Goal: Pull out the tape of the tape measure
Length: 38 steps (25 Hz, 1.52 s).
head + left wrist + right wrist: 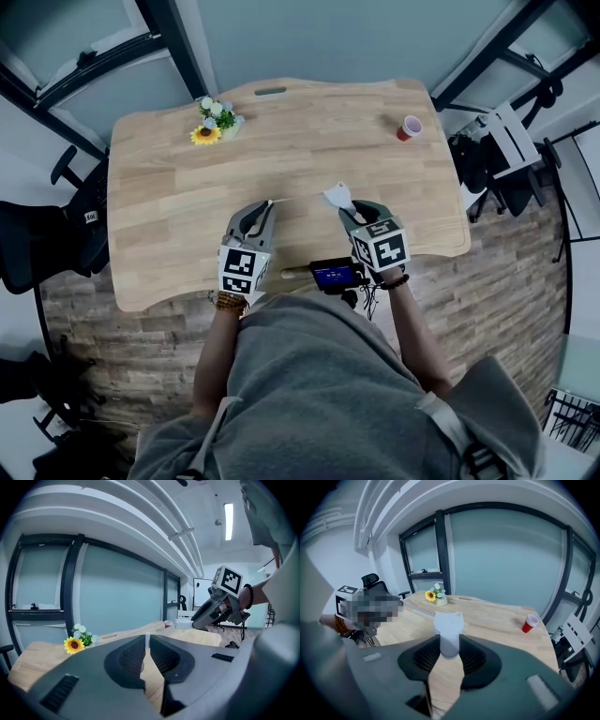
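Observation:
Both grippers hang over the front of the wooden table [169, 187]. My right gripper [349, 208] [449, 645] is shut on the white tape measure [337, 195] [449, 629], whose body stands up out of the jaws. A thin length of tape [298, 199] [415, 609] [169, 629] runs from it leftward to my left gripper [265, 208] [146, 645]. The left jaws are closed on the tape's white end tab [147, 638]. The two grippers stand apart, side by side, with the tape stretched between them.
A small pot of flowers with a sunflower [214, 122] stands at the back left, a red cup [410, 127] at the back right. A dark device with a blue screen [335, 275] sits at the table's front edge. Office chairs [56, 225] flank the table.

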Available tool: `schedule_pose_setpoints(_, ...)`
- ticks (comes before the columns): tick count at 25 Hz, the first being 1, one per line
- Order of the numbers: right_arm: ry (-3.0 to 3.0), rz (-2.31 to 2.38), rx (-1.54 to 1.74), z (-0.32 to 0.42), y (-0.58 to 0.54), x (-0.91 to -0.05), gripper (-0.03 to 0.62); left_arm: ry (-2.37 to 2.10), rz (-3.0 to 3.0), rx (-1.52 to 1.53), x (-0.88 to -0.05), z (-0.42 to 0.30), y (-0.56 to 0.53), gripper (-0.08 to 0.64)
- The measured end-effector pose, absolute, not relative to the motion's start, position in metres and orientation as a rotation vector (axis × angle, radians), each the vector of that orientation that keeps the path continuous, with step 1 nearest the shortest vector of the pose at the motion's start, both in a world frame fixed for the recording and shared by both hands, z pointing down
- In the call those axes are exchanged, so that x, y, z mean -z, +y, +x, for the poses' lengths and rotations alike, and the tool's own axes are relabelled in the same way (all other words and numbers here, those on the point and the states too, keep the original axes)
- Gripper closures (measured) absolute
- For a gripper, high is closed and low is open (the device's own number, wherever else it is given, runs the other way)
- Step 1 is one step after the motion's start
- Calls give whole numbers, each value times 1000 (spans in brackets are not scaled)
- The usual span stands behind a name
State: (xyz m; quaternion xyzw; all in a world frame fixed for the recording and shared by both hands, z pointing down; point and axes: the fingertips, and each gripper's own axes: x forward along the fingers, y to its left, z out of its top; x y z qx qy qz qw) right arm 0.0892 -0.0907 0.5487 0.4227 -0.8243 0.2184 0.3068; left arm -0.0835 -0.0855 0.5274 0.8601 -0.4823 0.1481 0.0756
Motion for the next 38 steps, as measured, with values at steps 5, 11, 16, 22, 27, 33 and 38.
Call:
schedule_pose_setpoints(5, -2174, 1131, -574, 92, -93, -550, 459, -1439, 2579, -447, -529, -81, -86, 522)
schedule_pose_setpoints(11, -2175, 1136, -583, 92, -94, -550, 459, -1439, 2577, -458, -531, -82, -85, 522)
schedule_pose_setpoints(16, -2172, 1138, -591, 91, -95, -552, 459, -1448, 2575, -446, -529, -82, -87, 522)
schedule_pose_setpoints(22, -2155, 1176, -610, 101, -98, -552, 460, -1501, 2538, -426, -529, -96, -91, 522)
schedule_pose_setpoints(27, -2147, 1184, -612, 107, -98, -554, 459, -1498, 2533, -427, -530, -96, -90, 522)
schedule_pose_setpoints(33, -2143, 1188, -617, 107, -99, -557, 459, -1500, 2529, -427, -531, -97, -92, 522)
schedule_pose_setpoints(38, -2137, 1188, -618, 109, -100, -560, 459, -1494, 2535, -434, -532, -95, -91, 522)
